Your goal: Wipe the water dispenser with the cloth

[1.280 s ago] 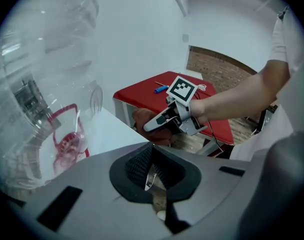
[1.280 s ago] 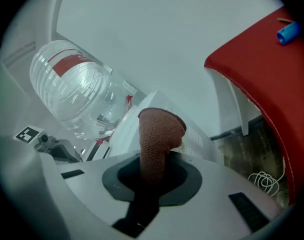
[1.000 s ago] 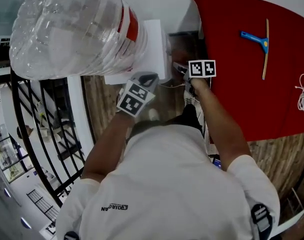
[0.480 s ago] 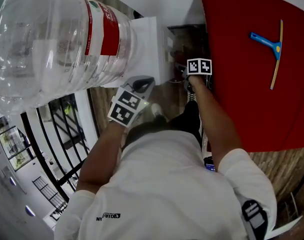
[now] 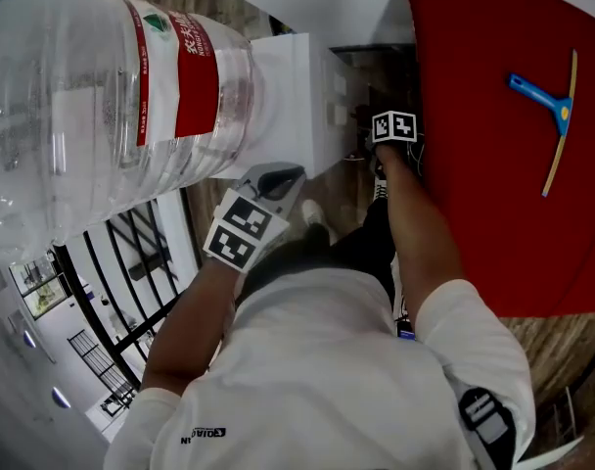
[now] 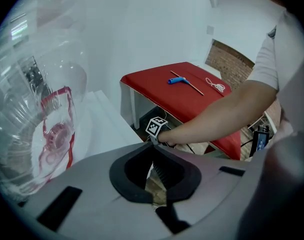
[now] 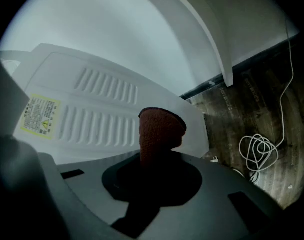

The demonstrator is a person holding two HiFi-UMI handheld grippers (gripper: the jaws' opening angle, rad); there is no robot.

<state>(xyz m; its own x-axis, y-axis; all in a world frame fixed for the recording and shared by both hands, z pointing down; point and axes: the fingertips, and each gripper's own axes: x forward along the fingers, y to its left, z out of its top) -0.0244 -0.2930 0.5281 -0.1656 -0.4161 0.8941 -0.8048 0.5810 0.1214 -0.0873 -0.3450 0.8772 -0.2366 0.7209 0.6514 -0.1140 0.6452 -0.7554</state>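
Dark plank flooring [image 7: 252, 99] runs under the person, whose left tongs [image 6: 152, 147] are clenched on nothing, near the white water dispenser [image 5: 293, 86]. The right tongs [image 7: 153, 156] grasp a rust-brown cloth [image 7: 161, 126], its folded end right at the dispenser's vented rear panel [image 7: 92, 109], though I can't confirm contact. Pushing hard there could rock the big bottle [image 5: 102, 106] on top, and the coiled cable [image 7: 259, 154] behind might snag. Beyond stands a red desk [image 5: 493, 164].
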